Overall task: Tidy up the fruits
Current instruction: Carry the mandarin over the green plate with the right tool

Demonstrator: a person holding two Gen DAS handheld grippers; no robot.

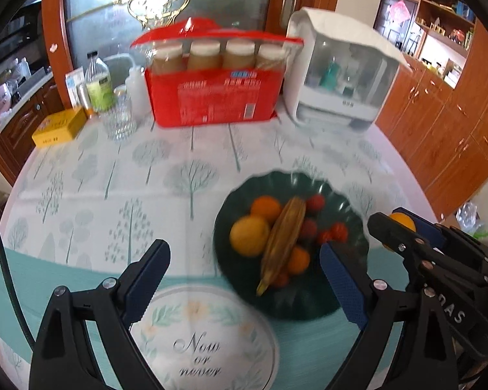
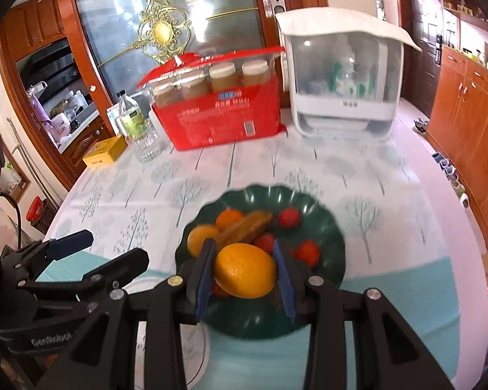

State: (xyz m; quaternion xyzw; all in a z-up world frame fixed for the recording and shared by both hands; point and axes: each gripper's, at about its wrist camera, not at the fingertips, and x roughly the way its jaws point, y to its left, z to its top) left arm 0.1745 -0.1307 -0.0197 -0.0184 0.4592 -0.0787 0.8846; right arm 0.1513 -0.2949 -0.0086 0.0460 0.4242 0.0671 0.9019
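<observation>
Right gripper (image 2: 244,271) jaws clamp round yellow-orange citrus fruit (image 2: 244,269); dark green scalloped glass plate (image 2: 328,227) lies just beyond. Left gripper (image 1: 244,279) jaws wide, empty.

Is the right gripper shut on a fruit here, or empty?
Shut on fruit. The right gripper has both blue pads pressed against an orange, held over the green plate.

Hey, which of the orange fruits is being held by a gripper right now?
The big orange clamped between the right gripper pads, above the green plate. The other oranges, like the largest one beside the banana, lie on the plate untouched.
</observation>
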